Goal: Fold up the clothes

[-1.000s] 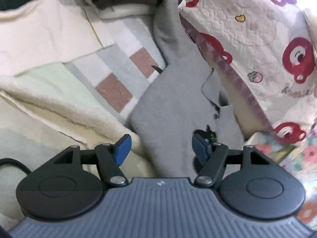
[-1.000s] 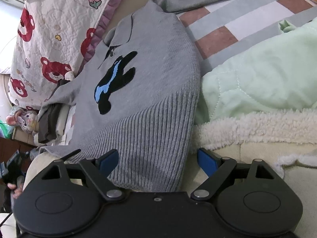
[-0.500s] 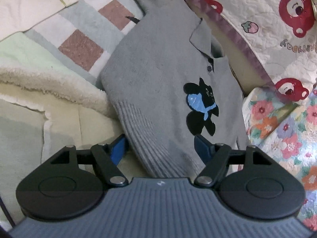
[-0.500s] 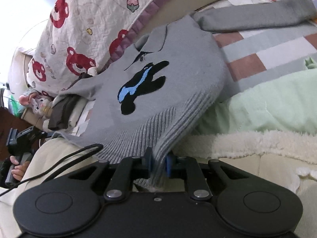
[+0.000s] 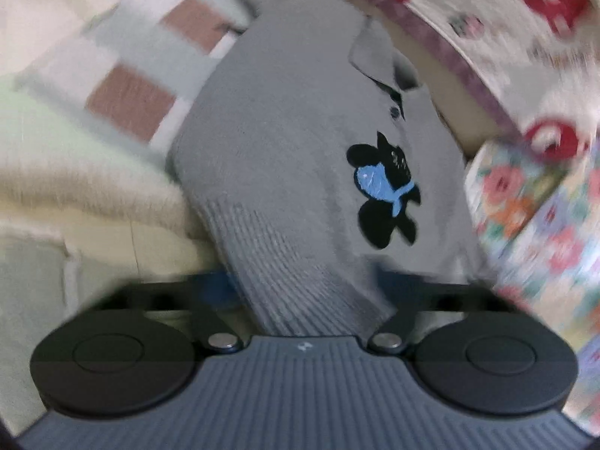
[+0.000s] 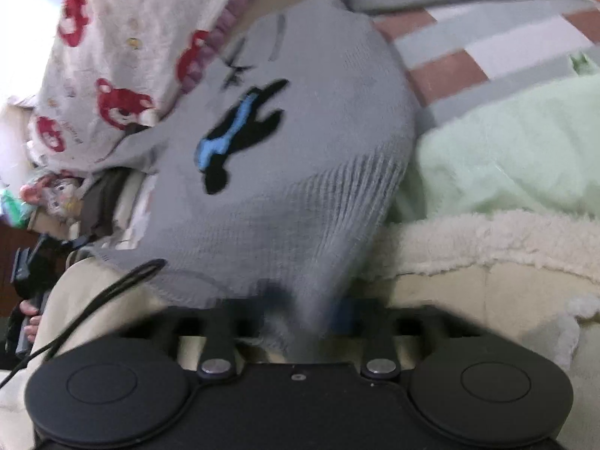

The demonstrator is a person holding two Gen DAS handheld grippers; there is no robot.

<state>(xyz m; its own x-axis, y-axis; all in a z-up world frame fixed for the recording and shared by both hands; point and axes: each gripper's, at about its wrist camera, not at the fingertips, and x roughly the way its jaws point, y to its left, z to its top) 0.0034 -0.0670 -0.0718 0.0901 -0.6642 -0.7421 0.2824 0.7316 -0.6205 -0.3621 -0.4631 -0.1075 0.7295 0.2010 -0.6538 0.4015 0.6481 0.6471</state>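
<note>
A grey knit sweater (image 5: 285,142) with a black cat and blue fish motif (image 5: 386,195) lies spread on the bed. My left gripper (image 5: 311,292) is at its ribbed hem. The fingers are smeared by motion on either side of the hem, which fills the gap between them, and the gripper clamps onto it. In the right wrist view the same sweater (image 6: 307,172) bunches toward my right gripper (image 6: 311,303). Its jaws are closing, and the blue pads pinch the other corner of the hem.
A bear-print quilt (image 5: 487,18) and floral fabric (image 5: 543,225) border the sweater's far side. A checked blanket (image 5: 131,90), a pale green quilt (image 6: 506,150) and cream fleece (image 6: 487,240) lie beside it. A black cable (image 6: 93,300) trails at the left, near a dark clothes pile (image 6: 105,202).
The left gripper slid down the sweater from the collar to the hem, which now sits between its fingers. The right gripper went from open to shut on the hem and drew it closer.
</note>
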